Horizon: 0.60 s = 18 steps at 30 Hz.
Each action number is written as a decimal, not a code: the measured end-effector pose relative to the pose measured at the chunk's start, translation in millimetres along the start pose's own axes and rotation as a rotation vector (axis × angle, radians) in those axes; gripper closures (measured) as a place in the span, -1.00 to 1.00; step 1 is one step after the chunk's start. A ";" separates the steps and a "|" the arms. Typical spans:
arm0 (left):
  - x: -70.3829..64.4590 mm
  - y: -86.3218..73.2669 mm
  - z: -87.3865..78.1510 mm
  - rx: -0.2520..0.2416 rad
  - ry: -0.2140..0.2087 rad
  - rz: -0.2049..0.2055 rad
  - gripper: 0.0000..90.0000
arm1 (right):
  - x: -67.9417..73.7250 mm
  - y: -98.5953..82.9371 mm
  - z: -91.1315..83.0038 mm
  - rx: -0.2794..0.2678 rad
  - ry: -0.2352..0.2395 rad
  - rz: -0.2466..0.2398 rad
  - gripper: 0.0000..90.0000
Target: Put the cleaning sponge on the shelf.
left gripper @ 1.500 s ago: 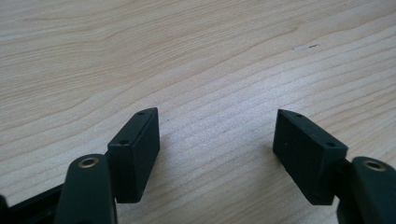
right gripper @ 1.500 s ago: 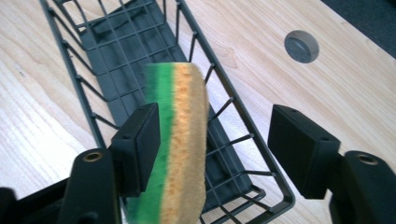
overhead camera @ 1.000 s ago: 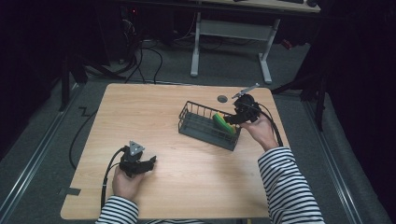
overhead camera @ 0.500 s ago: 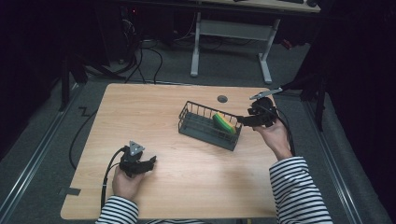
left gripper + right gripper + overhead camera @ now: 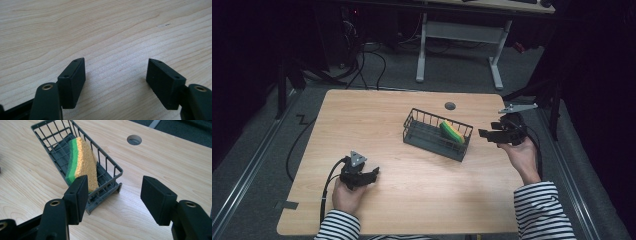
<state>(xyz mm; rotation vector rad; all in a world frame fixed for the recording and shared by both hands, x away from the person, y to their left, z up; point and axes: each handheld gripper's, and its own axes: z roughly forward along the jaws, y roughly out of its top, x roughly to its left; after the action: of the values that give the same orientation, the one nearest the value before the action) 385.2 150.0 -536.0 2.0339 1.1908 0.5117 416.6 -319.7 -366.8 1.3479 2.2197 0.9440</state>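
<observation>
Leaning on its long edge inside a dark wire basket [image 5: 437, 135], a yellow sponge with a green scouring layer [image 5: 451, 132] rests near the basket's right end, tilted against the wire wall. In the right gripper view the sponge [image 5: 81, 163] stands propped with its yellow face turned up toward the camera, green side toward the basket floor; it looks settled there on its own, with nothing gripping it.

Just to the right of the basket, apart from it, the right gripper [image 5: 490, 135] hovers above the worktop [image 5: 377, 115], held in a hand [image 5: 523, 156] with a striped sleeve. Its jaws are spread wide and empty, pointing back toward the basket [image 5: 62, 146], as one would hold them after a release.

Well away, near the front left of the worktop, the left gripper [image 5: 371, 174] sits low in the other hand [image 5: 346, 192]. Its jaws are also spread, with bare wood grain between them in the left gripper view; it seems parked out of the way, idle.

A small round cable hole [image 5: 450, 106] lies in the worktop behind the basket.
</observation>
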 end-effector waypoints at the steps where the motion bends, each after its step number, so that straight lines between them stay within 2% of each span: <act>1: 0.0 0.0 0.0 0.000 0.000 0.000 -0.28 | 0.0 -0.4 -2.6 -0.004 -0.001 0.003 -0.12; 16: 0.0 0.0 0.0 0.000 0.000 0.000 -0.28 | -0.4 -22.6 -30.0 -0.041 -0.007 0.028 -0.11; 18: 0.0 0.0 0.0 0.000 0.000 0.000 -0.28 | 1.6 -26.0 -34.5 -0.059 -0.004 0.027 -0.10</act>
<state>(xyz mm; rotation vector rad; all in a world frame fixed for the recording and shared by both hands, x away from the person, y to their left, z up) 385.1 149.9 -536.0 2.0346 1.1906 0.5117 378.1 -338.6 -361.0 1.3552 2.1584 1.0081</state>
